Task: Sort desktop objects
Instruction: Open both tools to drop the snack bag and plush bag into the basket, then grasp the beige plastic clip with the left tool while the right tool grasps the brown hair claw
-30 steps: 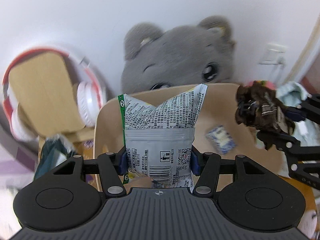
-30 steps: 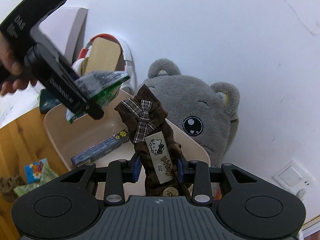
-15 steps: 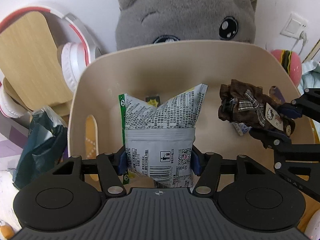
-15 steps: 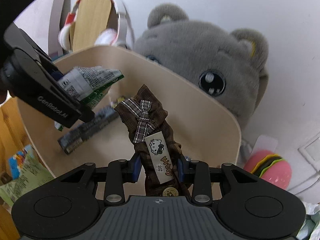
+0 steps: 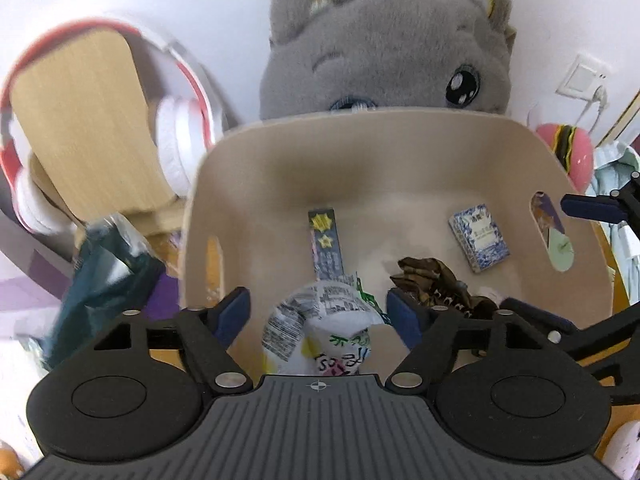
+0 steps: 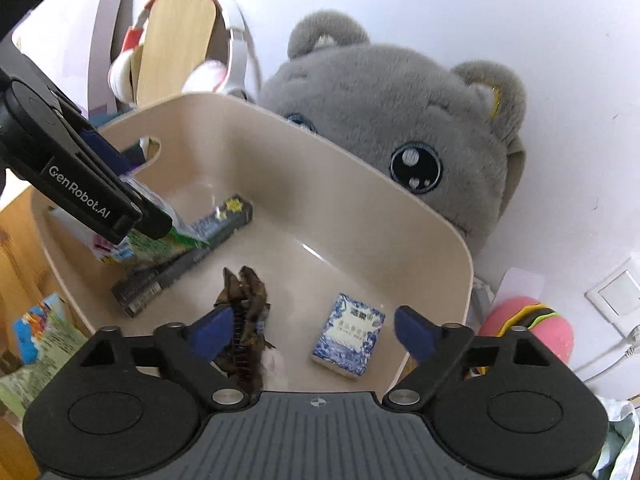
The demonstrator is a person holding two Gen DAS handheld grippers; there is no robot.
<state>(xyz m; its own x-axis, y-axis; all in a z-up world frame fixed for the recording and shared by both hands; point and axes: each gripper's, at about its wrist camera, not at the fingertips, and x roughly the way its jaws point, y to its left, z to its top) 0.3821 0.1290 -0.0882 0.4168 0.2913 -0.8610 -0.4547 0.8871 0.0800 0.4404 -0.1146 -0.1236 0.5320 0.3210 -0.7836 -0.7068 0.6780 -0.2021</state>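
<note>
A beige plastic bin (image 5: 400, 168) (image 6: 360, 188) stands in front of a grey plush bear. My left gripper (image 5: 318, 314) is open over the bin; the white and green snack packet (image 5: 320, 332) lies loose below it, between the jaws. My right gripper (image 6: 312, 330) is open too; the brown fabric pouch (image 6: 244, 320) (image 5: 436, 284) lies in the bin by its left finger. A long dark star-printed box (image 5: 326, 244) (image 6: 184, 256) and a small blue-and-white box (image 5: 478, 236) (image 6: 348, 336) lie on the bin floor.
The grey plush bear (image 5: 388, 40) (image 6: 400, 100) sits behind the bin against the white wall. Red and white headphones on a wooden stand (image 5: 80, 120) (image 6: 176, 40) are at the left. A pink burger toy (image 6: 524, 332) is at the right. A dark green bag (image 5: 104, 264) lies left of the bin.
Both grippers have opened. The snack packet has dropped from the left jaws and the brown pouch from the right jaws into the bin.
</note>
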